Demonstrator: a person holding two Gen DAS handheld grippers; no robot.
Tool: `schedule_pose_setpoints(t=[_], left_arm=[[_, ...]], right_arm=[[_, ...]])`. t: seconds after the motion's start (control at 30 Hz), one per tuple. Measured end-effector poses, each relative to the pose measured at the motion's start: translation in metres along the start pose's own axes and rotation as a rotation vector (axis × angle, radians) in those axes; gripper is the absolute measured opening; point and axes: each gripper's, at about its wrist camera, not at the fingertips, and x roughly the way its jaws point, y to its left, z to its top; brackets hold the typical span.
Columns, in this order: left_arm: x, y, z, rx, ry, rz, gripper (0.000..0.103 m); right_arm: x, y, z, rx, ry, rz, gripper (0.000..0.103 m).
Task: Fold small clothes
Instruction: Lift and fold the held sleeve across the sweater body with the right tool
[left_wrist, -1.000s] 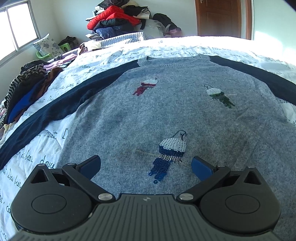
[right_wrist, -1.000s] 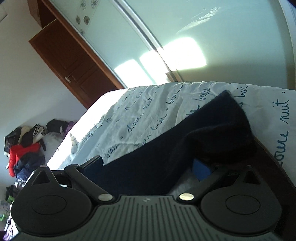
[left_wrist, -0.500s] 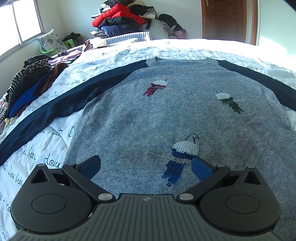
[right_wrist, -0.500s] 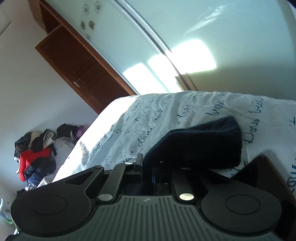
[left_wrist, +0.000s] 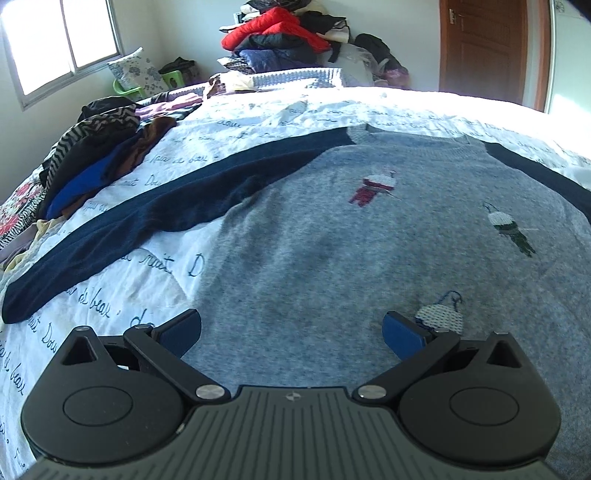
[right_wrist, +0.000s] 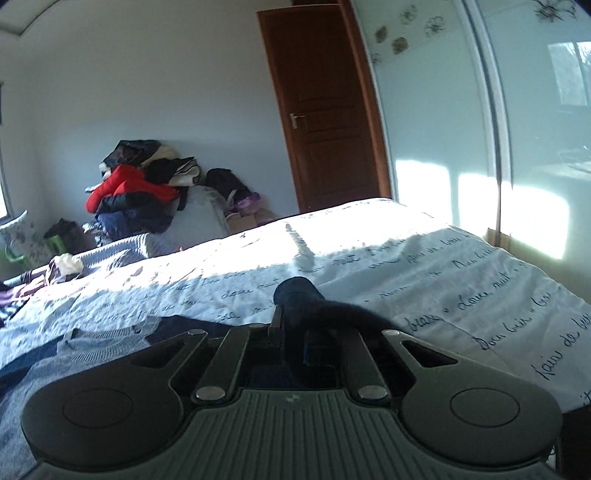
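The grey knitted sweater with navy sleeves and sequin birds (left_wrist: 369, 236) lies flat on the white script-printed bed sheet (left_wrist: 258, 122), body unfolded. The right tool (right_wrist: 295, 332) is clamped on a navy sleeve cuff (right_wrist: 295, 295); the left tool (left_wrist: 291, 328) hovers apart over the hem. Folding has barely begun. Sheet script reads "nuit", "beaux".

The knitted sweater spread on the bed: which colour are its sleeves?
Dark navy sleeves on a grey knitted sweater, clearest in the left wrist view.
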Motion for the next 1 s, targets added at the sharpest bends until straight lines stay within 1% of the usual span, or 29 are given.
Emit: schedule_pose_setpoints(t=[0.1, 0.2, 0.4, 0.6, 0.93, 1.0], left_arm=[[0.0, 0.006, 0.001, -0.012, 0.0, 0.006, 0.103], [0.0, 0.008, 0.002, -0.014, -0.004, 0.01, 0.103], [0.002, 0.01, 0.002, -0.016, -0.007, 0.022, 0.103], [0.004, 0.01, 0.0, -0.013, -0.003, 0.023, 0.103], [0.011, 0.006, -0.008, -0.004, 0.021, 0.019, 0.103], [0.012, 0.005, -0.009, 0.001, 0.025, 0.018, 0.103]], right_arm=[[0.007, 0.022, -0.003, -0.054, 0.024, 0.026, 0.009], [0.009, 0.039, -0.01, -0.111, 0.046, 0.032, 0.009], [0.019, 0.059, -0.02, -0.208, 0.08, 0.037, 0.009], [0.027, 0.078, -0.038, -0.308, 0.103, 0.038, 0.009], [0.041, 0.08, -0.065, -0.348, 0.201, 0.068, 0.009], [0.042, 0.077, -0.067, -0.337, 0.22, 0.068, 0.009]])
